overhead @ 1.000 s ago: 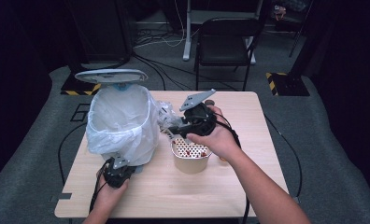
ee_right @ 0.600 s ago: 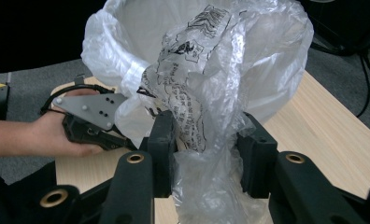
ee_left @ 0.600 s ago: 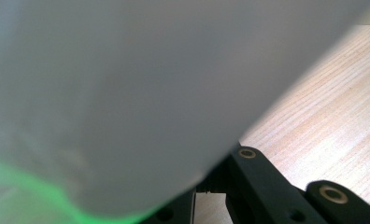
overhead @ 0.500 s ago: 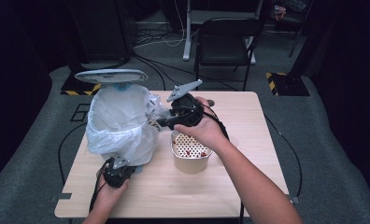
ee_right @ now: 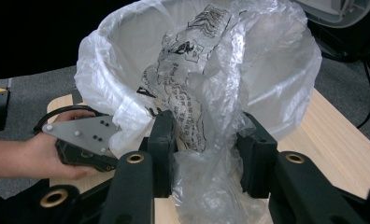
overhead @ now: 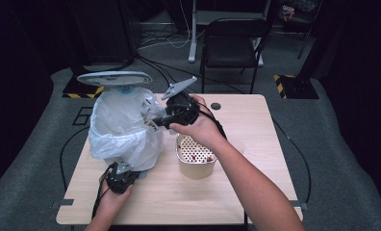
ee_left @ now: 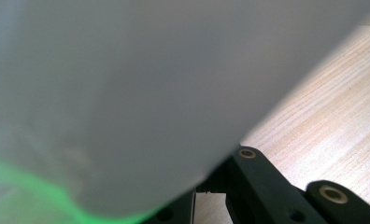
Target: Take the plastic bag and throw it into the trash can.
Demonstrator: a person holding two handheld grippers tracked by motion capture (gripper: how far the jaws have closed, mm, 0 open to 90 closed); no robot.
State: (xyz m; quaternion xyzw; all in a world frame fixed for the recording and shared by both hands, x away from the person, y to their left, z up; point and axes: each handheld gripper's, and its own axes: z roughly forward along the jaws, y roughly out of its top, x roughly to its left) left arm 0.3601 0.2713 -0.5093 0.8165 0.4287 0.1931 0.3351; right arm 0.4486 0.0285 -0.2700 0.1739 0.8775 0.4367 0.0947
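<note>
Here, a person at a wooden counter (overhead: 256,125) works with a hand-held gripper in each hand. The right hand-held gripper (ee_right: 206,154) is clenched on a crumpled clear plastic wrapper with black print (ee_right: 192,116) and holds it at the rim of a white bin (overhead: 123,130) lined with a thin plastic bag (ee_right: 286,79). The bin stands on the counter's left half, its lid (overhead: 114,78) raised behind it. The left hand-held gripper (overhead: 122,169) sits low at the bin's base, jaws clamped on it, steadying it. A small perforated tub (overhead: 196,156) stands just right of the bin. To do this well, I'd carry the wrapper fully over the opening before releasing — and avoid snagging the liner.
</note>
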